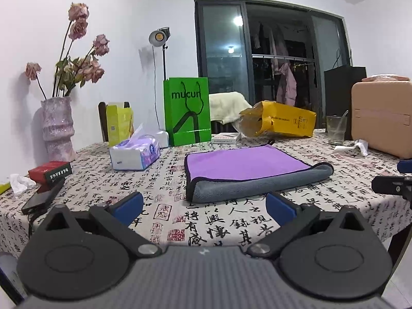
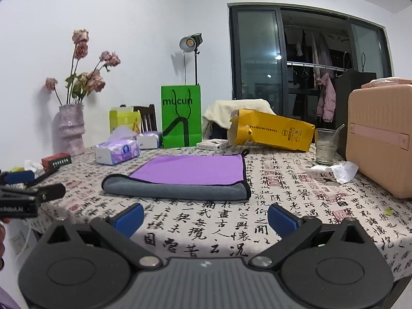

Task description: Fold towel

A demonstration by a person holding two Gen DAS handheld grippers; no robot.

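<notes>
Folded towel (image 1: pixel 247 170) lying mid-tabletop (image 1: pixel 231 221); left tool (image 1: pixel 204 206) and right tool (image 2: pixel 206 217) hovering at near edge, jaws apart, empty.

Both wrist views low, facing towel (image 1: pixel 247 164).
</notes>
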